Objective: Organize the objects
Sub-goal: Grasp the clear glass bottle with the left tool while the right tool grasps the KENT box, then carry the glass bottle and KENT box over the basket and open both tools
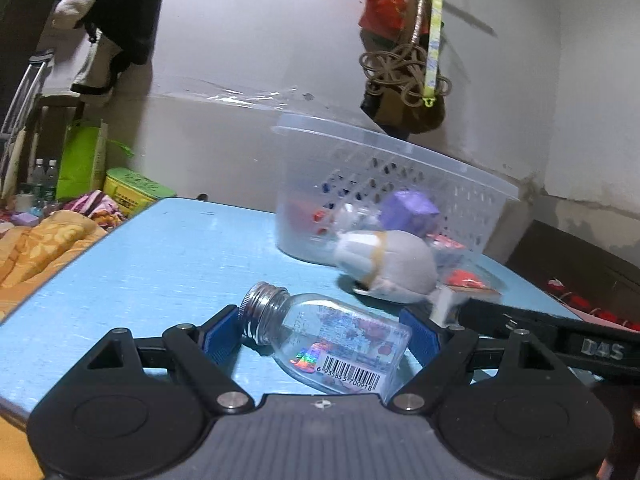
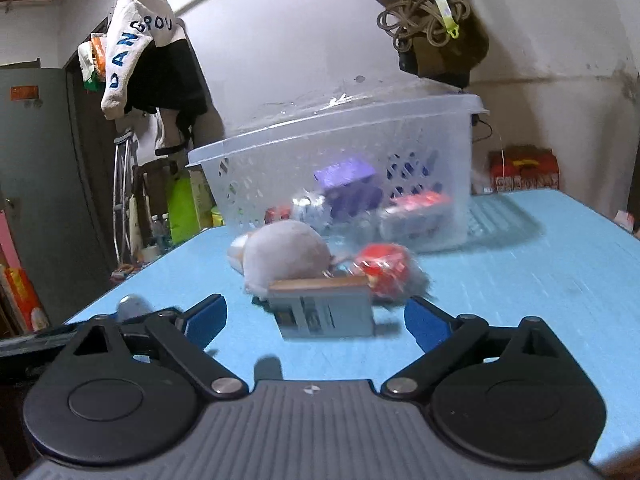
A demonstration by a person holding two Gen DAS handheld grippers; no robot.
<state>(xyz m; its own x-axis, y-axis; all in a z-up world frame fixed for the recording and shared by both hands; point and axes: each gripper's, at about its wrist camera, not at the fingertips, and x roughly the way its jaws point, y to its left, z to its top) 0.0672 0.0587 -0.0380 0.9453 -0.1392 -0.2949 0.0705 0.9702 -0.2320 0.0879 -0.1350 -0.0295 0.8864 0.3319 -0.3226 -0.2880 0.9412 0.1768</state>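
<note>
The left gripper [image 1: 322,334] is bracketing a small clear glass bottle with a threaded silver neck and a barcode label [image 1: 326,340], which is lying on its side on the pale blue matte tabletop [image 1: 160,264]. The blue pads are sitting at the bottle's neck and base; whether they are pressing on it I cannot tell. Glass is looking smooth and slippery, so I would judge that closing squarely and firmly before lifting is wise, since a grip by the ends may let it pivot.

The right gripper [image 2: 316,316] is standing spread, fingers apart, with a flat grey card-like packet with printed text [image 2: 322,306] lying between and just ahead of its tips. The packet seems thin, so pinching an edge looks fiddly.

Beyond the fingers are resting a soft rounded grey plush toy [image 2: 286,258] and a crinkly red wrapped item [image 2: 384,268], then the translucent perforated plastic basket [image 2: 256,148], already holding a purple block and other bits
</note>
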